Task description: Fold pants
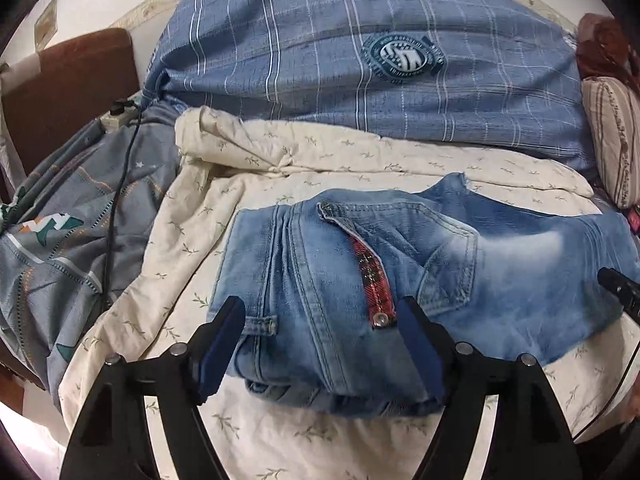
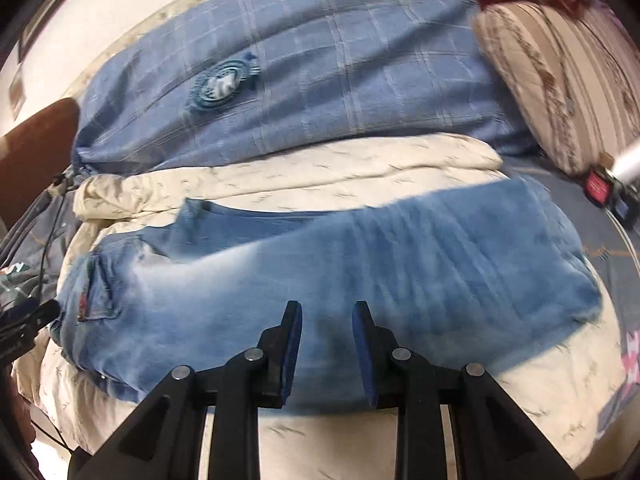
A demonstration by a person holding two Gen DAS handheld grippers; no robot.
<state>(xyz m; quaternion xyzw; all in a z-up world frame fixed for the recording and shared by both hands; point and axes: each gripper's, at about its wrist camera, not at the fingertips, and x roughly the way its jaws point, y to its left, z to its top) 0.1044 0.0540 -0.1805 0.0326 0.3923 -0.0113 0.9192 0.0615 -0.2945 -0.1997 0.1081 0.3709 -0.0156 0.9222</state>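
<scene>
left tongs: my left gripper (image 1: 322,320) angled down, jaws wide, straddling waistband, gripping nothing
right tongs: my right gripper (image 2: 326,320) angled down over leg, narrow gap, empty
pants: faded blue denim jeans (image 1: 400,276) folded on cream leaf-print quilt (image 1: 280,168)
writing: badge on blue checked duvet (image 1: 360,60) unreadable

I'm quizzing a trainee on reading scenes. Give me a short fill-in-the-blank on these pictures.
1. The jeans lie on a ____ quilt with a leaf print.
2. The strip inside the waistband is ____ plaid.
3. The left gripper stands ____ around the jeans' waist end.

Missing: cream; red; open
</scene>
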